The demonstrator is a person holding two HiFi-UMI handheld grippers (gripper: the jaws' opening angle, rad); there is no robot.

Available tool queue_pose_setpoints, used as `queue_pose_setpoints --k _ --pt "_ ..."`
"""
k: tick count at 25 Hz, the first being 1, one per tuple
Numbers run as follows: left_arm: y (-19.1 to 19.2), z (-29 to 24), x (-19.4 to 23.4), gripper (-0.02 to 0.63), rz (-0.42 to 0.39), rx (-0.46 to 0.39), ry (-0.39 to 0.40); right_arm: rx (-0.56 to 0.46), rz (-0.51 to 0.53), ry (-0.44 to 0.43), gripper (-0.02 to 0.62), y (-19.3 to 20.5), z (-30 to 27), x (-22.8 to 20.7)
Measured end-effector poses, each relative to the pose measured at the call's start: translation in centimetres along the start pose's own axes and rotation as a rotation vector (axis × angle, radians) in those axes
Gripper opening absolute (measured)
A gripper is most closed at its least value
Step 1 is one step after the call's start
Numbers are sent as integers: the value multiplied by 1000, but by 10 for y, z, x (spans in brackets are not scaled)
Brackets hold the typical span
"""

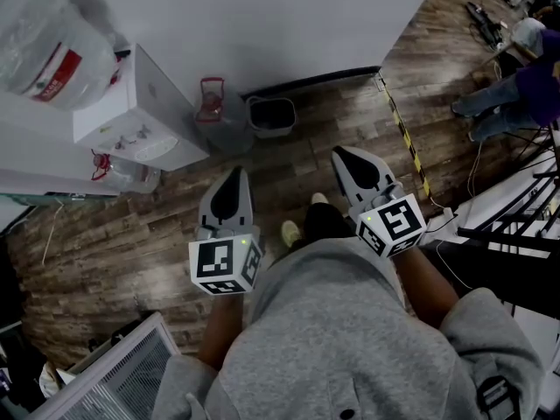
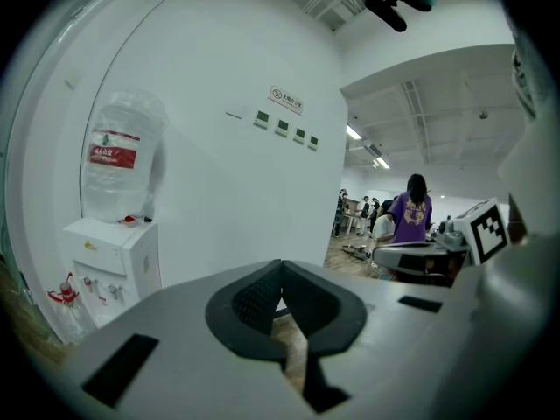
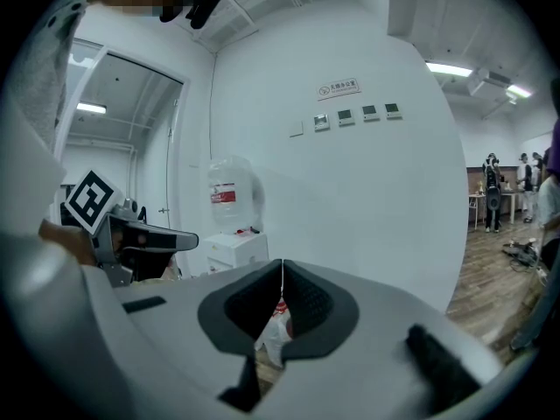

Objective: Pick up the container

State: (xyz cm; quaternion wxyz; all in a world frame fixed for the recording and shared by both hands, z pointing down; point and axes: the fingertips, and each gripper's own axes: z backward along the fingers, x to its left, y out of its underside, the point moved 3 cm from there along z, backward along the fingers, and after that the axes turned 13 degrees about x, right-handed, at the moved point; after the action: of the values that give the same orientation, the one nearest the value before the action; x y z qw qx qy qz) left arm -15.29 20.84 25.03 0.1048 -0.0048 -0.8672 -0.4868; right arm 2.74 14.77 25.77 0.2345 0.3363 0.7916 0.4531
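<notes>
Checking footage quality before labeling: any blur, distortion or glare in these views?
Head view: dim, with the water bottle soft and smeared near the corner. Left gripper view: strong fisheye bend, dark corners, evenly lit wall. Right gripper view: same fisheye, and one bright ceiling light strip.

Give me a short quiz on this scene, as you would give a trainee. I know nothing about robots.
1. True or false: the left gripper is holding a container.
2. What stands on top of the white water dispenser? A. a large water bottle B. a shoe C. a cardboard box
3. Name the thing on the floor between the water dispenser and the small dark bin.

Key
1. False: its jaws are shut with nothing between them.
2. A
3. The clear container with a red handle, by the wall.
</notes>
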Motion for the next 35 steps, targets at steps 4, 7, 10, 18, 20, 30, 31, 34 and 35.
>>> queue_pose_setpoints --k 4,7,10,18,20,30,31,34,35 --pt "2 -4 1 14 7 5 -1 0 9 -1 25 1 -3 -3" --pt "1 -9 1 14 6 6 -2 -2 12 -2 25 0 -7 -9" --pt "-3 -17 2 14 7 8 -9 -4 14 -5 25 -2 -16 -18" --pt "-16 -56 14 14 5 28 -28 -6 4 6 25 -15 -48 -63" --pt "-22 -72 20 14 4 37 -31 -3 -1 10 25 -20 -61 -73" --pt "-63 -159 42 14 24 87 -48 35 -3 -24 25 -51 -130 -138" --pt "-68 -167 46 14 28 88 -55 36 0 -29 25 -56 -138 -145" --pt "-84 -188 55 14 42 94 -74 38 2 -45 25 -71 -160 -163" --pt "-89 -194 57 14 44 95 -79 37 2 -51 25 -75 -166 -168"
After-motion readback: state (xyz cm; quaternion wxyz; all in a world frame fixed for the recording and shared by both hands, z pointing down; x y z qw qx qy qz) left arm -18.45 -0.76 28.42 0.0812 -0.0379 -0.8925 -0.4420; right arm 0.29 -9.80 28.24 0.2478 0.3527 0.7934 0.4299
